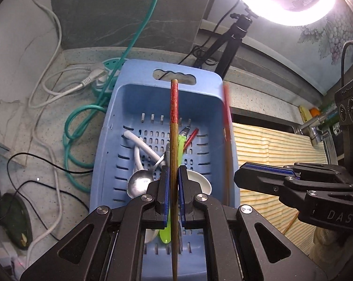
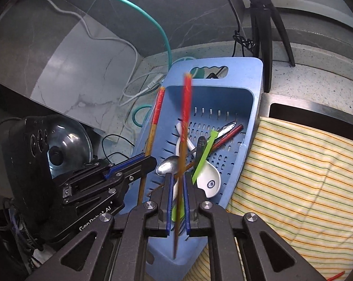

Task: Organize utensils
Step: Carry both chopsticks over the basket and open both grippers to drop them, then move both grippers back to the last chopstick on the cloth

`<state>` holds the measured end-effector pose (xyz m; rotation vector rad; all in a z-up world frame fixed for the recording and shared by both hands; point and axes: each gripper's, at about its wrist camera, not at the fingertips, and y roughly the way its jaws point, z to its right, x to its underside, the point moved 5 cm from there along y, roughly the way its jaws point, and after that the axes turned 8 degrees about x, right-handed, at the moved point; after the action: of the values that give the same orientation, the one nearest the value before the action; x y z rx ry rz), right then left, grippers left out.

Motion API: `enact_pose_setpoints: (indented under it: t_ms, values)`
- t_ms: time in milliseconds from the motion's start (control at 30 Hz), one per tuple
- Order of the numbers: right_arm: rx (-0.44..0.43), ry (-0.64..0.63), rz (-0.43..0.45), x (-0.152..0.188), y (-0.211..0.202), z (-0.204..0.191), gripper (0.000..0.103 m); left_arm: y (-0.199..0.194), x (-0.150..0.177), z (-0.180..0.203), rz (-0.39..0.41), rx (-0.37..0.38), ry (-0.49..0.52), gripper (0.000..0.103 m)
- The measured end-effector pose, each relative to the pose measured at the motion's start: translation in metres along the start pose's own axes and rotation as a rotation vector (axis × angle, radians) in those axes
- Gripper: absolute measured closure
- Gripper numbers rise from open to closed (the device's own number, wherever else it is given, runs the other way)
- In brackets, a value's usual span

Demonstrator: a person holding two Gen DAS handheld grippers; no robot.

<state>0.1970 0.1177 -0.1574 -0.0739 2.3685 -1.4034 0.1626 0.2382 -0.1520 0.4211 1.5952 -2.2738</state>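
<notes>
I have one chopstick (image 1: 174, 140) pinched in my left tool (image 1: 174, 196), its jaws closed tight on the bare wood below the red-wrapped end, the stick standing up over the blue basket (image 1: 120, 98). My right tool (image 2: 178, 201) holds a second chopstick (image 2: 184, 126) between its pads, jaws almost closed on it; that one shows blurred, red end up, over the same basket. From the right wrist view the left tool (image 2: 139, 161) sits at the basket's left rim with its chopstick (image 2: 153, 128) just outside that edge, and from the left wrist view the right tool (image 1: 267, 175) hangs over the basket's right edge beside a striped cloth (image 1: 270, 145).

Inside the basket lie a metal spoon (image 1: 139, 183), a white spoon (image 2: 208, 179), a green utensil (image 2: 203, 157), a white handle (image 1: 141, 145) and a red-tipped stick (image 2: 228, 135), crossing one another near the middle; the far end of the basket floor is bare.

The basket rests on the speckled worktop (image 1: 47, 126). To its left the worktop is cluttered with a teal cable (image 1: 73, 126) and white cords (image 1: 59, 89); behind it stands a tripod (image 2: 265, 23), close to the far rim. The cloth butts against the right rim
</notes>
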Motion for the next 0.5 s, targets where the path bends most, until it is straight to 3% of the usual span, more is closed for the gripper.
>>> enact_pose_setpoints:
  t_ms: [33, 133, 200, 500]
  values:
    - [0.006, -0.003, 0.001, 0.000, 0.001, 0.000, 0.094, 0.000, 0.000, -0.001, -0.001, 0.000, 0.000, 0.095]
    - [0.018, -0.012, 0.004, -0.001, 0.002, -0.001, 0.087, -0.001, -0.001, -0.004, 0.002, -0.020, -0.003, 0.072]
    - [0.027, -0.010, 0.017, -0.001, 0.000, 0.001, 0.072, -0.003, -0.001, -0.006, 0.008, -0.019, -0.005, 0.072]
    - [0.031, 0.013, 0.038, 0.001, -0.012, 0.017, 0.071, -0.013, 0.006, -0.005, 0.021, -0.022, -0.002, 0.072]
